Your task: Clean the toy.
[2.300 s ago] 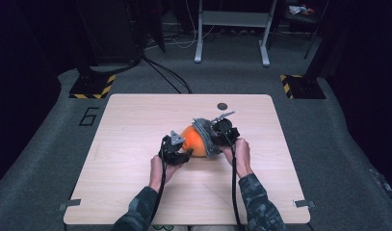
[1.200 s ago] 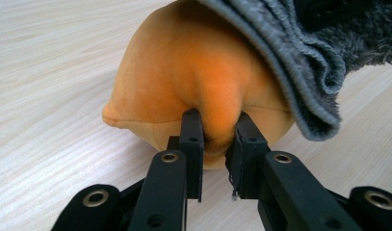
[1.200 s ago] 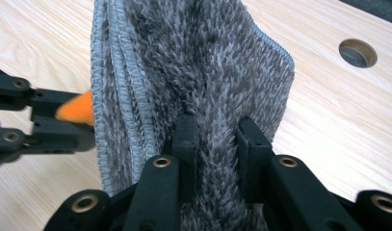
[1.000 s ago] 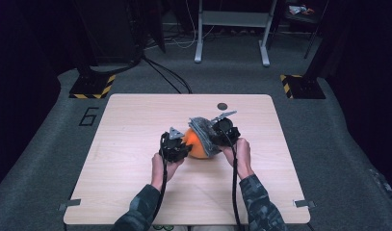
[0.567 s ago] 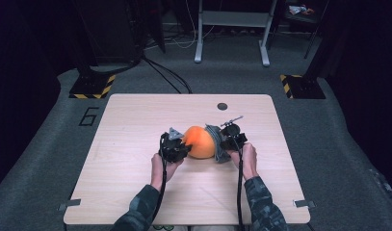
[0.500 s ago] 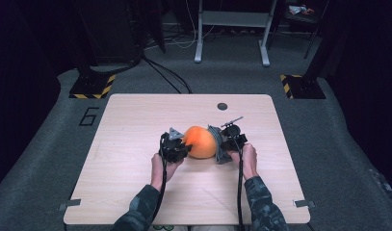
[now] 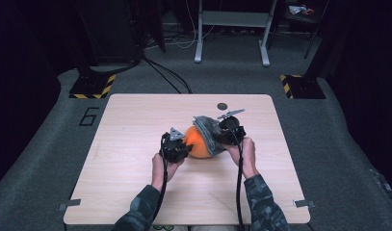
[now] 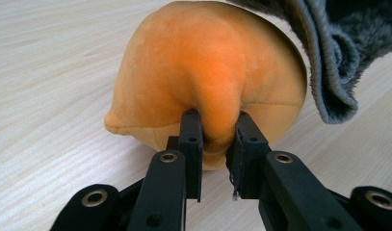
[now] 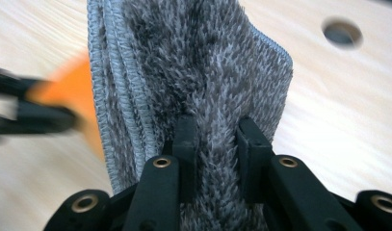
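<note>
Near the middle of the wooden tabletop [image 7: 136,144], the left gripper [image 8: 215,132] pinches the soft round orange plush ball [image 8: 203,72] to hold it steady, so the right gripper [image 9: 215,139], clamped on the fuzzy grey cover [image 9: 193,72], can tug at it.

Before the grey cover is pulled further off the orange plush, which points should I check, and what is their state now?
1. Left gripper pinches a fold of the orange plush: ok.
2. Right gripper clamps the grey furry cover: ok.
3. Cover fully off the plush: not ok, it wraps the plush's right side.
4. Table bare around the work: ok.
5. Grip depth on the cover: cannot tell.
</note>
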`<action>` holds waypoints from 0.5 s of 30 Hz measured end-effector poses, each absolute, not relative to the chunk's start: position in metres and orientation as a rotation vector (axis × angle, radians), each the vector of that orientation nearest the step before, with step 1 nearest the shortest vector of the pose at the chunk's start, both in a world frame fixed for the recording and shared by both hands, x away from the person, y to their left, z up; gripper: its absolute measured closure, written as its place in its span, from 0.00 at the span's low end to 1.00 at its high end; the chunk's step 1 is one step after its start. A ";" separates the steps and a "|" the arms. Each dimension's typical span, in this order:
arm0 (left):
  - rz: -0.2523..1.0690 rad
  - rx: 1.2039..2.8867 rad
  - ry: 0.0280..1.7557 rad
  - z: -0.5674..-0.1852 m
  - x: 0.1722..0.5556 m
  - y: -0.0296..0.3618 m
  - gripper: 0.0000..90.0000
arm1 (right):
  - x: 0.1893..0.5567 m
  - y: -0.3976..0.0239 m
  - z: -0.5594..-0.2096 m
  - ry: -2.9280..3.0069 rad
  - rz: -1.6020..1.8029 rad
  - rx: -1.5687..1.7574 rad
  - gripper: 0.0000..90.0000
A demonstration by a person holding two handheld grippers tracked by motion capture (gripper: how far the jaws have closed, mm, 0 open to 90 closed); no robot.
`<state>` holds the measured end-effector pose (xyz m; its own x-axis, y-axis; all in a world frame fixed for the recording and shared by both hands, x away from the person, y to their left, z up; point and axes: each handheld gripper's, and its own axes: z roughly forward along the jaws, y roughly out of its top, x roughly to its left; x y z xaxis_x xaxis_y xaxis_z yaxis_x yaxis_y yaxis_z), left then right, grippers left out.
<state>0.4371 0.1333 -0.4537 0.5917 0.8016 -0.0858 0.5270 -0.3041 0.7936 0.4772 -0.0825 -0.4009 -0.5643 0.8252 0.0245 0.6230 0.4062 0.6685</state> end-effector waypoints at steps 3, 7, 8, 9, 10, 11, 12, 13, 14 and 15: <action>0.426 1.999 1.045 -0.453 0.437 0.133 0.86 | 0.472 -0.066 -0.393 2.367 0.937 1.198 0.82; 0.423 1.998 1.055 -0.453 0.437 0.133 0.86 | 0.472 -0.048 -0.396 2.394 0.875 1.139 0.82; 0.418 1.986 1.065 -0.454 0.437 0.133 0.86 | 0.472 -0.048 -0.398 2.395 0.873 1.145 0.82; 0.416 1.982 1.062 -0.454 0.437 0.134 0.86 | 0.474 -0.049 -0.399 2.397 0.882 1.137 0.82; 0.415 1.982 1.061 -0.455 0.437 0.134 0.86 | 0.474 -0.050 -0.400 2.397 0.887 1.146 0.82; 0.415 1.987 1.058 -0.454 0.437 0.134 0.86 | 0.474 -0.052 -0.400 2.396 0.882 1.156 0.82; 0.415 1.987 1.060 -0.454 0.437 0.134 0.86 | 0.474 -0.054 -0.401 2.394 0.879 1.163 0.82; 0.415 1.986 1.060 -0.454 0.437 0.134 0.86 | 0.474 -0.055 -0.402 2.394 0.876 1.178 0.81; 0.415 1.985 1.061 -0.454 0.437 0.133 0.86 | 0.474 -0.057 -0.402 2.397 0.872 1.185 0.82; 0.414 1.985 1.061 -0.454 0.437 0.134 0.86 | 0.475 -0.059 -0.404 2.389 0.866 1.175 0.81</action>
<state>0.4369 0.1335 -0.4544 0.5895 0.8029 -0.0889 0.5303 -0.3016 0.7924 0.4748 -0.0594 -0.4041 -0.6002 0.7991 -0.0339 0.5919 0.4723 0.6531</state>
